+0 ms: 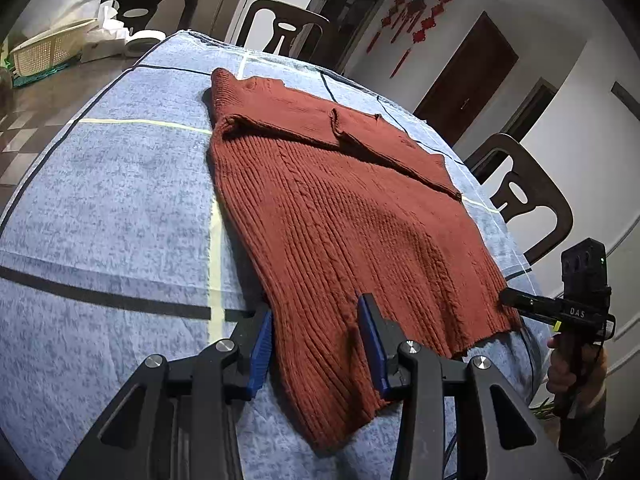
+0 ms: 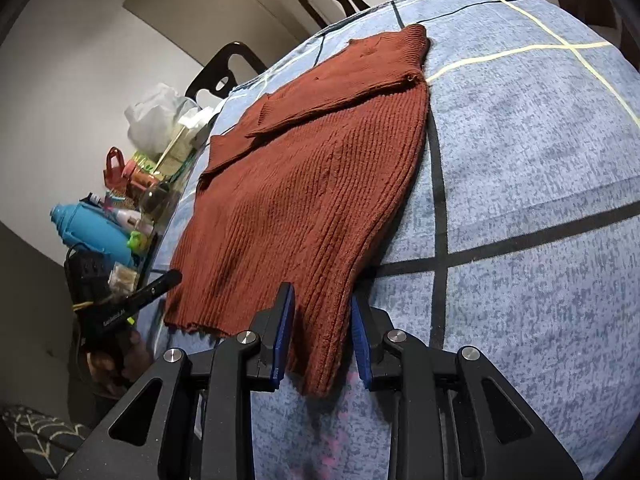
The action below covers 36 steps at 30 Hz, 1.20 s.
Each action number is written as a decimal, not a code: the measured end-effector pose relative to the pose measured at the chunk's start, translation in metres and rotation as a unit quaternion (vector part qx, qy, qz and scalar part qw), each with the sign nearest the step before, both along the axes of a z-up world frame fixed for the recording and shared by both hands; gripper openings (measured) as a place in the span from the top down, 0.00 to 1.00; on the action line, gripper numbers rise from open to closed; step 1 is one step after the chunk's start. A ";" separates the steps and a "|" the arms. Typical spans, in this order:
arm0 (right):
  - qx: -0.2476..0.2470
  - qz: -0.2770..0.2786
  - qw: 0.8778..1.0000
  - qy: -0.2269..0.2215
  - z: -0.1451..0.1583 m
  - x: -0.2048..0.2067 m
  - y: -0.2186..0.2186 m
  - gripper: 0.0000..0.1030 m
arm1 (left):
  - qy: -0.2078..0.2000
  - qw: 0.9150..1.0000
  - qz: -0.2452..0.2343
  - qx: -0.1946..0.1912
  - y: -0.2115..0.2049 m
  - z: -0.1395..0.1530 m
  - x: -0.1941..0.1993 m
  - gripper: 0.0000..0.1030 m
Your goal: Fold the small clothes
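1. The sweater (image 1: 340,216), rust-red ribbed knit, lies flat on the blue checked cloth (image 1: 120,208) that covers the table, with both sleeves folded across the chest and the collar at the far end.
2. Its hem faces you; one hem corner hangs toward each of your grippers.
3. Your left gripper (image 1: 316,344) stands with its blue-padded jaws apart, straddling the nearer hem corner. The fabric lies between the fingers (image 1: 372,340), which have not closed on it.
4. Your right gripper (image 2: 320,336) likewise has its jaws spread, with the opposite hem corner lying between the pads (image 2: 284,332); there is no pinch here either.
5. In the left wrist view, your right gripper appears at the far right edge of the hem, its black tip touching or just beside the knit; which one cannot be told.
6. Dark chairs (image 1: 520,192) stand around the far and side edges of the table.
7. Beside the table, in the right wrist view, sit a blue bottle (image 2: 92,232), a white bag (image 2: 156,120) and assorted small items.
8. A pale basket (image 1: 52,50) rests at the upper left in the left wrist view.
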State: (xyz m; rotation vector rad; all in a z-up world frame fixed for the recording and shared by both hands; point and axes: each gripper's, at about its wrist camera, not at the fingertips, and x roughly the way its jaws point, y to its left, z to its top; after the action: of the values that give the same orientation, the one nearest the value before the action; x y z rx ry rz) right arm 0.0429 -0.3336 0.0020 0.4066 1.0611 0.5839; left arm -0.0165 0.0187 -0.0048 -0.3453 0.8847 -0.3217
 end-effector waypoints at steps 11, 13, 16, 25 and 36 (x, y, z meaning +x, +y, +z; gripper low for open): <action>-0.021 -0.033 0.997 -0.062 0.031 -0.013 -0.025 0.94 | -0.033 0.999 0.016 -0.012 0.021 0.020 -0.006 0.93; -0.024 -0.039 0.997 -0.059 0.028 -0.016 -0.032 0.94 | -0.041 0.999 0.027 -0.013 0.032 0.025 -0.009 0.93; -0.032 -0.041 0.998 -0.034 0.009 -0.013 -0.033 0.94 | -0.028 0.999 0.033 -0.015 0.039 0.015 -0.008 0.93; -0.032 -0.035 0.999 -0.019 0.000 -0.012 -0.033 0.94 | -0.001 0.999 0.033 -0.028 0.038 -0.005 -0.005 0.93; -0.002 -0.007 0.997 -0.073 0.045 0.005 -0.024 0.94 | -0.051 0.997 0.024 -0.053 0.040 0.035 0.006 0.93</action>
State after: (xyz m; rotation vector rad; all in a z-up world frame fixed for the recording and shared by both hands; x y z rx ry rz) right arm 0.0479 -0.3578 0.0472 0.3616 0.9186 0.5890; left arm -0.0102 0.0587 0.0299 -0.4438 0.7592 -0.3394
